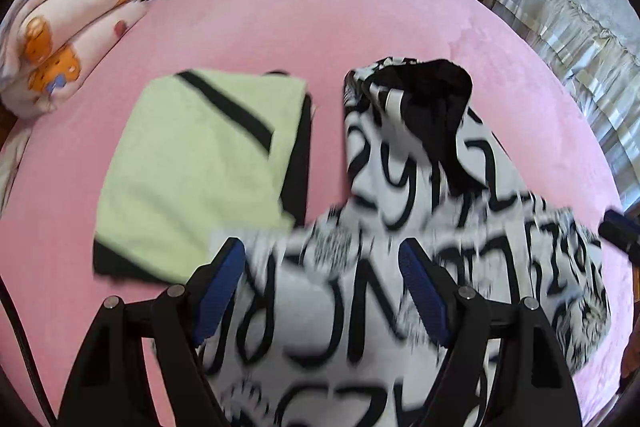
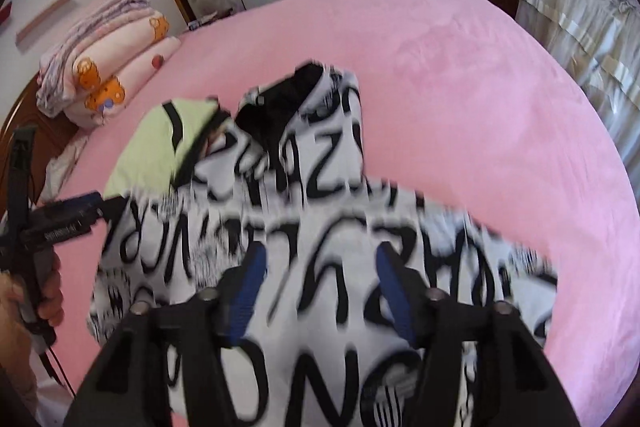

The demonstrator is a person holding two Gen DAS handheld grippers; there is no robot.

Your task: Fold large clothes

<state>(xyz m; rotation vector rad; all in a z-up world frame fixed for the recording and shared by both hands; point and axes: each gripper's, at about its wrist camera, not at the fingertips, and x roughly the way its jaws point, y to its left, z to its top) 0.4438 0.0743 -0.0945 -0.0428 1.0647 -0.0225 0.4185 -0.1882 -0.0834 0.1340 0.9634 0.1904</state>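
In the left wrist view, the black-and-white lettered garment (image 1: 420, 227) is seen spread on the pink bed (image 1: 320, 19), its dark hood or collar end lying farthest from the camera. A folded green garment (image 1: 200, 167) lies just beside it, on its left, with a narrow strip of pink between the two farther up and what looks like an overlap at the near corner. The left gripper (image 1: 324, 291) is held above the lettered garment with its jaws standing wide apart; no cloth is seen pinched between the blue pads (image 1: 222, 287). The tip of the right gripper is glimpsed at the garment's right edge.

In the right wrist view, the same lettered garment (image 2: 320, 227) fills the middle, and the green one (image 2: 160, 143) is partly hidden behind its far left side. The right gripper (image 2: 320, 291) is also held above the cloth with its jaws apart and nothing gripped. The left gripper (image 2: 64, 223) and the hand (image 2: 28, 303) holding it are seen at the garment's left edge.

The lettered garment looks rumpled and unevenly laid, so a crooked fold is likely if it is not smoothed first. Because the green garment lies so close, it could be caught or dragged when the left edge is taken. Thick, bunched layers could slip from a shallow pinch.
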